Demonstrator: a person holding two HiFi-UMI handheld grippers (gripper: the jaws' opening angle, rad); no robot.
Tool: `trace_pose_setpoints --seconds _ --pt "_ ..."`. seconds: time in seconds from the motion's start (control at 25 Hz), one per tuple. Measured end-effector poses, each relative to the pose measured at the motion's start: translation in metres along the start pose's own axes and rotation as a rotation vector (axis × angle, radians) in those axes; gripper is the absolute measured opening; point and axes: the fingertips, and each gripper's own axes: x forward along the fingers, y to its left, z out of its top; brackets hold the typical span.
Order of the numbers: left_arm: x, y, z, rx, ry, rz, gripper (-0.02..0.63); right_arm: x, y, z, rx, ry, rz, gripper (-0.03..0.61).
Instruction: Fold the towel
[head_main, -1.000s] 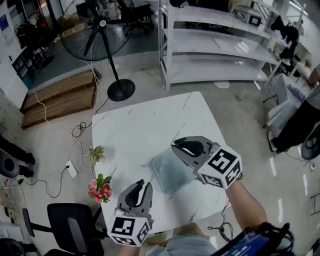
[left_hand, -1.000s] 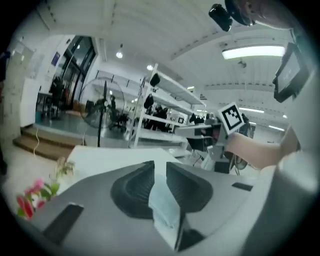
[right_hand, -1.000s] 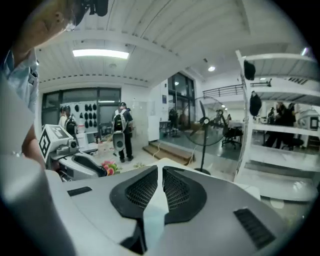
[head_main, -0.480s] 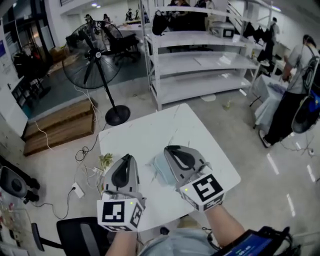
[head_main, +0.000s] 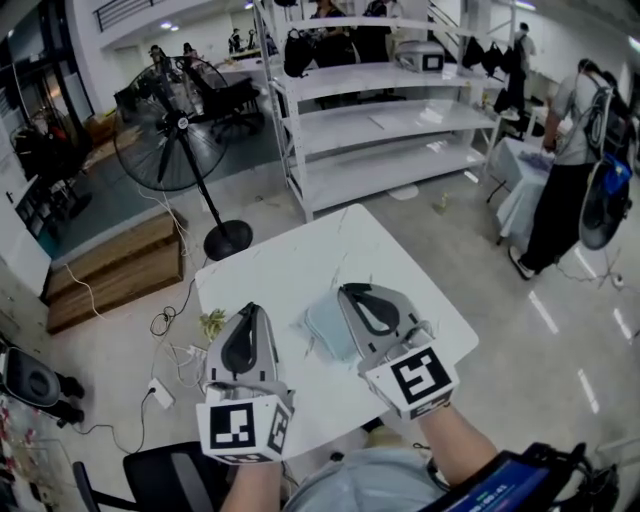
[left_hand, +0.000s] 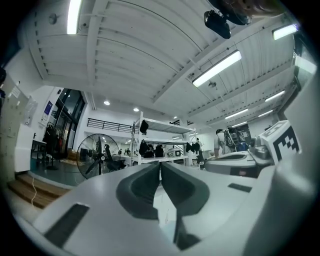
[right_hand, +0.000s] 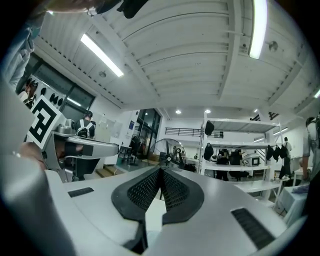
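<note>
1. Head view: a white desk (head_main: 290, 262) stands on a pale floor. The towel (head_main: 324, 330), light blue-grey and folded into a small squarish pad, lies on the desk toward its near side. From above it sits between the two grippers. Its right edge is hidden behind the right gripper (head_main: 348, 291).
2. Head view: the left gripper (head_main: 250, 308) is held to the left of the towel, apart from it. Both grippers point away from the person, each with its marker cube (head_main: 243, 428) nearest the camera. From here each pair of fingers looks drawn to a single tip.
3. Head view, surroundings: a standing fan (head_main: 172, 150) and white shelving (head_main: 380, 120) stand beyond the desk. Wooden steps (head_main: 115, 265) are at the left and a black chair (head_main: 150, 476) at the near left. A person (head_main: 565, 180) stands at the right.
4. Left gripper view: the dark fingers (left_hand: 142, 187) are pressed together along one thin seam, with nothing caught between them. They point out level across the room, toward the fan and the shelving. The right gripper shows at the right edge, cube uppermost.
5. Right gripper view: the fingers (right_hand: 145, 192), with meshed pads, are likewise pressed together and hold nothing. The left gripper shows at the left side. The fan and shelving lie ahead, under ceiling strip lights (right_hand: 257, 27).
</note>
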Motion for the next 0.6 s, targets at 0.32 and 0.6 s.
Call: trace_pose_setpoints --seconds 0.32,0.6 --pt "-0.0018 -0.0065 0.0084 0.018 -0.023 0.008 0.017 -0.0038 -0.0044 0.01 -0.003 -0.016 -0.025 0.012" --pt "0.0036 -0.0037 0.0044 0.014 -0.012 0.009 0.017 0.0016 -0.0054 0.0108 0.003 -0.02 -0.02 0.012"
